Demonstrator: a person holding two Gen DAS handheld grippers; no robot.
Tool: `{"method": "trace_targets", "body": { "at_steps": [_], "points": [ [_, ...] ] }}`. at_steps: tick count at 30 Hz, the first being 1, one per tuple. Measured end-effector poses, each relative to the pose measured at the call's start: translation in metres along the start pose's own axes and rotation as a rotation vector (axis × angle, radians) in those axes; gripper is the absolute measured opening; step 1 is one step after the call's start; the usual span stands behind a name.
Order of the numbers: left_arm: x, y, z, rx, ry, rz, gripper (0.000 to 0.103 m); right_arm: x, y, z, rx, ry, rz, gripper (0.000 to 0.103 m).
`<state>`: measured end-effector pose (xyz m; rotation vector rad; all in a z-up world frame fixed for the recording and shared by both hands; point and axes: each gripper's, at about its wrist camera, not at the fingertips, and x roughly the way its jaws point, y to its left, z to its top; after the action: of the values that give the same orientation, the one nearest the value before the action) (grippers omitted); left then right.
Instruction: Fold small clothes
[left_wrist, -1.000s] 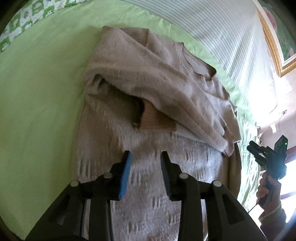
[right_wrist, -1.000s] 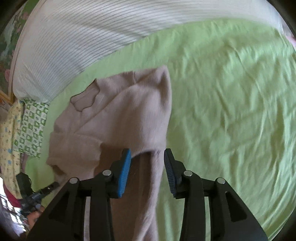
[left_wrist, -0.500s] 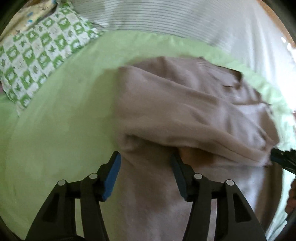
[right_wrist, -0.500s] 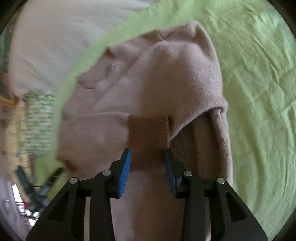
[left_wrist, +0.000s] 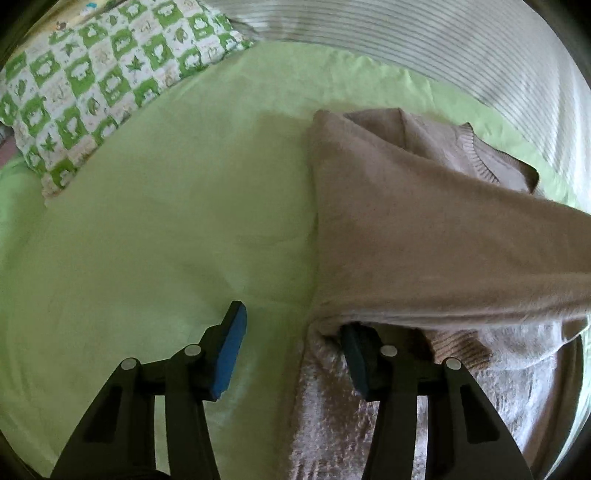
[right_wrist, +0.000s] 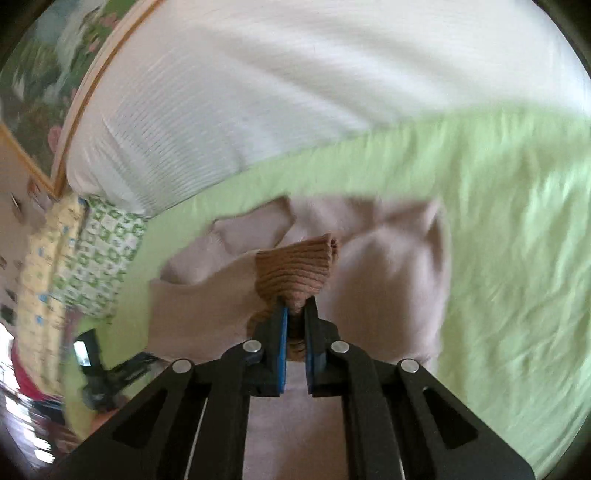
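— Start at the right tongs (right_wrist: 295, 314). What have they got?

— They are pinched nearly closed on the ribbed brown cuff (right_wrist: 295, 269) of the sweater (right_wrist: 391, 280). The cuff bunches up above the blue pads (right_wrist: 283, 347), and only a narrow gap shows between them lower down.

— And the left tongs (left_wrist: 291, 347)?

— Spread wide, gripping nothing. The left finger (left_wrist: 229, 350) sits over the bare green bed sheet (left_wrist: 166, 240). The right finger is at the sweater's (left_wrist: 424, 236) left edge, its tip tucked under the fold of the sleeve that lies across the body.

— Where does the sweater lie?

— On the bed, spread over the green sheet. In the left wrist view a sleeve crosses the body toward the right, and a ribbed brown cuff (left_wrist: 458, 343) peeks out beneath it. The ribbed collar (left_wrist: 476, 155) points toward the far end of the bed.

— What is farther out?

— Beyond the collar, a white striped blanket (left_wrist: 461, 48). Far left in that view, a green-and-white checked pillow (left_wrist: 85, 88). The right wrist view is blurred; it shows the same blanket (right_wrist: 295, 92), the pillow (right_wrist: 107, 251) on the left, and a framed flower picture (right_wrist: 44, 81) on the wall in the upper left corner.
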<state>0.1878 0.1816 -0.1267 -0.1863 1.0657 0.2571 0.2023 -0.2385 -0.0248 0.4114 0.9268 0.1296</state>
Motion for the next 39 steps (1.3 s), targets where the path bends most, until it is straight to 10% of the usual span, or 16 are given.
{"method": "trace_targets", "body": {
  "at_steps": [8, 15, 39],
  "points": [
    [0.006, -0.004, 0.001, 0.013, 0.028, -0.014, 0.05, 0.069, -0.058, -0.033, 0.048, 0.209, -0.119, 0.013],
    [-0.024, 0.005, -0.027, -0.006, 0.076, -0.075, 0.051, 0.017, -0.061, -0.054, 0.072, 0.154, -0.117, 0.027],
    [-0.173, 0.012, -0.287, -0.02, 0.261, -0.119, 0.068, -0.123, -0.005, -0.265, -0.289, 0.313, -0.082, 0.044]
  ]
}}
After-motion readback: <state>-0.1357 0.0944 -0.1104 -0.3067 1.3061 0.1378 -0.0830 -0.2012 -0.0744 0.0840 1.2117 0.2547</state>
